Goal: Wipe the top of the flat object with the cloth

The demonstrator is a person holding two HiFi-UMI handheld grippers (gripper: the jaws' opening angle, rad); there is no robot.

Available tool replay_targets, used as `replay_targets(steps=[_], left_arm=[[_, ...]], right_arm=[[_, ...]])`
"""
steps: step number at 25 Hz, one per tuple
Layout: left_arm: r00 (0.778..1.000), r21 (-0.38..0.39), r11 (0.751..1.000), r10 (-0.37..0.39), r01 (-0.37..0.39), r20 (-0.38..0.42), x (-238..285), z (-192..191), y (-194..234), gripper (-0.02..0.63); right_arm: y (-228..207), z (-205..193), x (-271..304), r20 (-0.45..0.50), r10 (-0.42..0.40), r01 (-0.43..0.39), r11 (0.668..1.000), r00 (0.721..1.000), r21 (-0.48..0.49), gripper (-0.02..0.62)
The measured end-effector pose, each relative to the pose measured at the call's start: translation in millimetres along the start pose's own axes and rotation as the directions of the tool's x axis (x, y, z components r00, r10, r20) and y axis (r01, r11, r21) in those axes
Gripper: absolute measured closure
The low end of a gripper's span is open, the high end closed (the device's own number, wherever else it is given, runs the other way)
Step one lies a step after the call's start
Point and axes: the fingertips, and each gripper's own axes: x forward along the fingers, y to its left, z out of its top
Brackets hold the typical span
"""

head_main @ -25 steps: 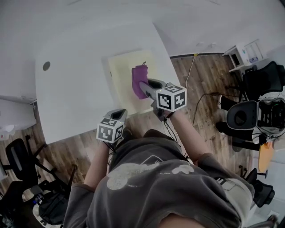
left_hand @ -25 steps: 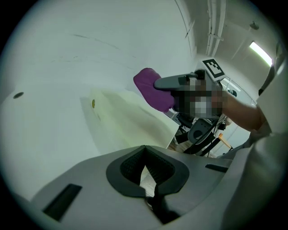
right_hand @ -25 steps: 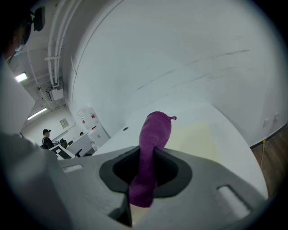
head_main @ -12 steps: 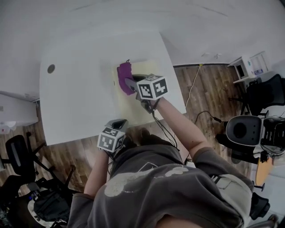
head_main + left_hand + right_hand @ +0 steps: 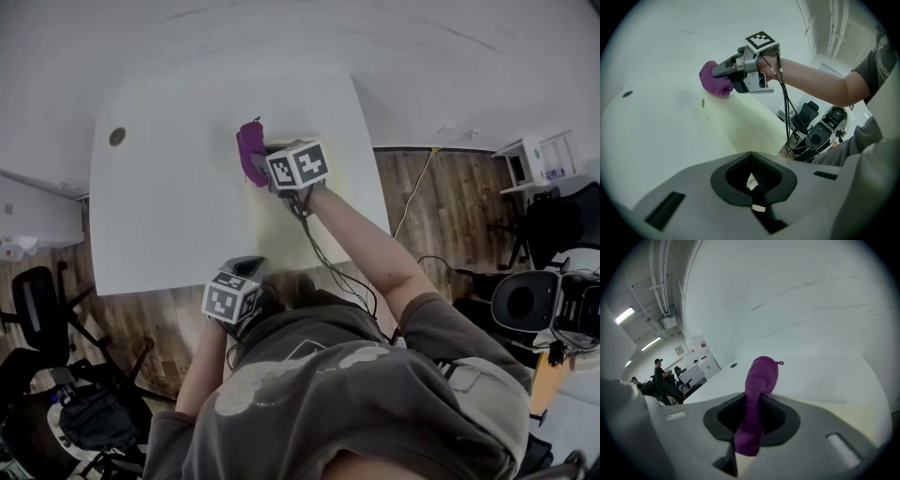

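Your right gripper clamps the purple cloth in its fingers at the yellow sheet's far left corner on the table. Your left gripper has its fingers closed on nothing.

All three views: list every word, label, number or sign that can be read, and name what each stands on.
No text reads clearly in any view.
Left marker cube and right marker cube: square black-and-white patterns only, no letters.
Shirt print: pale graphic, no legible words.
Sleeve print: blurred, unreadable.
Wall sign: too small to read.
The purple cloth: no label.
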Motion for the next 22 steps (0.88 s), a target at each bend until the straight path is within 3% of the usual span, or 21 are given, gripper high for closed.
replay_targets(steps=[11,18,22], left_arm=[[1.000,-0.038,0.999,-0.003,0.003,-0.004,2,1,2,0.598],[1.000,-0.054,0.999,0.003,-0.002,0.013,2,1,2,0.598],[1.000,-0.057,0.998,0.006,-0.005,0.015,2,2,2,0.598]], right_arm=[[-20,-15,28,-0.094,-0.067,0.064,0.997,0.993,-0.032,0.523],[-22,-17,31,-0.122,-0.094,0.085,0.993,0.988,-0.076,0.523],[-29,-17,28,-0.118,-0.108,0.103,0.993,0.987,-0.051,0.523]])
